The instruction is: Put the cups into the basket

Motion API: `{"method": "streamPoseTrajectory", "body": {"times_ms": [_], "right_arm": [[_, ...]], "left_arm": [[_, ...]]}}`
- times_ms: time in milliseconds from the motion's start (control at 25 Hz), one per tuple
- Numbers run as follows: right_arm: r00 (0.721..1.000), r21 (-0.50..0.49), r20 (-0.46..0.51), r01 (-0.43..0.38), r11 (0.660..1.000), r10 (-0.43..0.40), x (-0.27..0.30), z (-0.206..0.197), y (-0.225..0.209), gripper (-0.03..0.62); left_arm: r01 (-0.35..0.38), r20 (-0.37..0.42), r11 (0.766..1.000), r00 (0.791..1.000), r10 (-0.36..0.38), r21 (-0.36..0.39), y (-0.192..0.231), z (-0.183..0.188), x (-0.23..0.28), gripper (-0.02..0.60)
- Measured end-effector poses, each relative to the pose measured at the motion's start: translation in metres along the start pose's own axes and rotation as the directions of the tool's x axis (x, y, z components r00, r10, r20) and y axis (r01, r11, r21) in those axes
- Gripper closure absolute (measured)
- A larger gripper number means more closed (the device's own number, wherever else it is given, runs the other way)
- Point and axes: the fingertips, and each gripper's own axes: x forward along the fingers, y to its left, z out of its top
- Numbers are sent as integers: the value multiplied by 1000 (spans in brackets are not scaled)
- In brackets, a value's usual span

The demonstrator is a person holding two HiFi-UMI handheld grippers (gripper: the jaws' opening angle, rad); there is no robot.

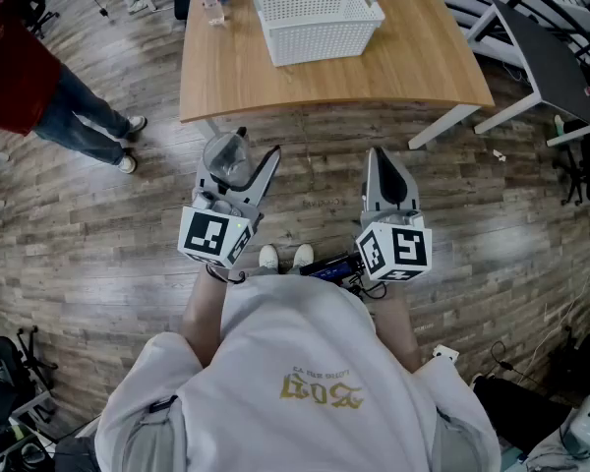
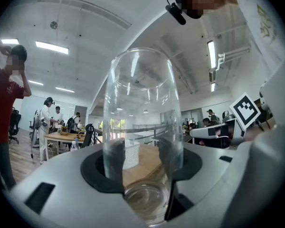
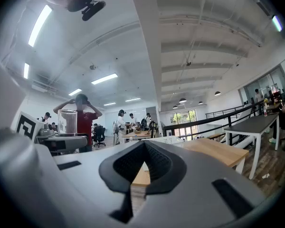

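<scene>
— What is getting cropped in the head view?
— The top edge is cropping the table [image 1: 423, 62]'s far side; the left edge is slicing the person in red [image 1: 15, 77].
— And at the grippers?
— The right gripper [image 3: 143, 148]'s closed jaws are hiding most of the basket [image 3: 167, 139]; the cup [image 2: 142, 103]'s glass is blurring the left gripper [image 2: 142, 161]'s pads [image 2: 113, 163].

Clear glass cup [image 1: 226, 157]; white lattice basket [image 1: 320, 35]; pale wood counter [image 1: 423, 67]; grey-brown plank floor [image 1: 98, 244]. The grey left gripper [image 1: 238, 160] and right gripper [image 1: 379, 157] bear black-and-white square markers.
</scene>
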Motion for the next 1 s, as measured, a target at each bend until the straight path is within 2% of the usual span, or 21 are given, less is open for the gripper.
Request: {"method": "streamPoseTrajectory", "body": {"times_ms": [440, 1000], "right_arm": [[1000, -10, 2, -18, 1000, 18, 3, 1, -17, 585], [1000, 29, 17, -27, 999, 26, 12, 0, -36, 585]], "left_arm": [[-20, -2, 1000, 1000, 20, 2, -9, -1, 9, 334], [-37, -13, 999, 999, 37, 12, -11, -2, 23, 334]]}}
